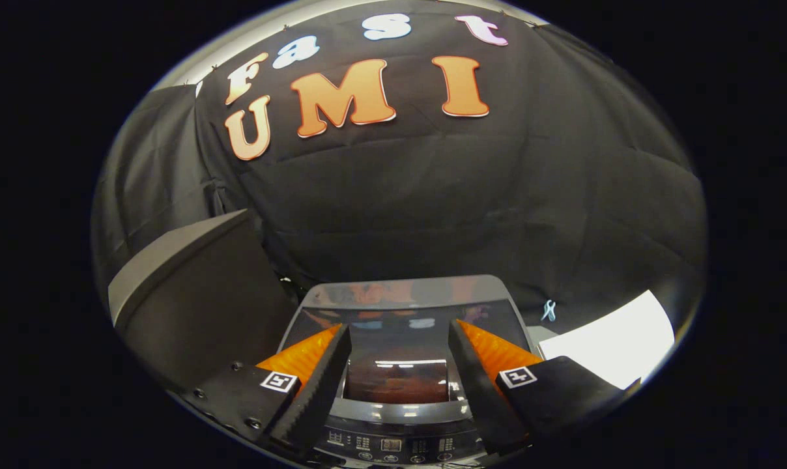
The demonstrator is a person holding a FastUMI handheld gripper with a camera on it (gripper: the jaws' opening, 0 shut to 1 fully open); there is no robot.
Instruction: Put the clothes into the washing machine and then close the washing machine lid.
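Held over the washer point(400, 306), my gripper point(400, 345) has its fingers point(318, 384) spread wide apart with nothing between them. Below and between them lies the closed glossy lid point(397, 365), with the control panel point(393, 446) nearest me. I see a dark grey box point(198, 293) beside the washer on one side and a white sheet point(608, 345) on the other.
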